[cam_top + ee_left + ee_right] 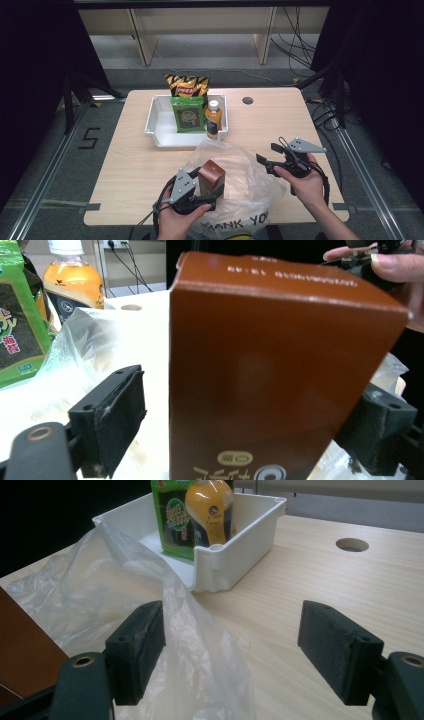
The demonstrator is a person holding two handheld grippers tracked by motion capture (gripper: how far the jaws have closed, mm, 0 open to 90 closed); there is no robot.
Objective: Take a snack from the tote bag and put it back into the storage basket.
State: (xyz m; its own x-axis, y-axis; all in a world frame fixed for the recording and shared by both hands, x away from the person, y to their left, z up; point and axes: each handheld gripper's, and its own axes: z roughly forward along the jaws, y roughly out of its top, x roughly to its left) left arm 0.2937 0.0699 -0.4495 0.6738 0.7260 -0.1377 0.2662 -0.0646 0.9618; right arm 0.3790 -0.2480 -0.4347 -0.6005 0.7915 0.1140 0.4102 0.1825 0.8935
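Brown box [211,176] upright between the jaws of left gripper [201,196], over the clear plastic bag [250,177]. Tall carton, glossy brown faces, lighter top edge, printed date code along the top, gold lettering and a round logo near the bottom in the left gripper view [280,375]. Left jaw pad stands a little off the box face there, right pad hidden behind the box edge; cannot tell whether actually clamped. Right gripper [271,156] just right of the box, jaws spread wide, nothing between them but bag film draped by one pad [190,645]. White bin [159,131] beyond the box, holding green snack pack [188,114], orange drink bottle [212,119], yellow chip bag [187,86] at its far rim
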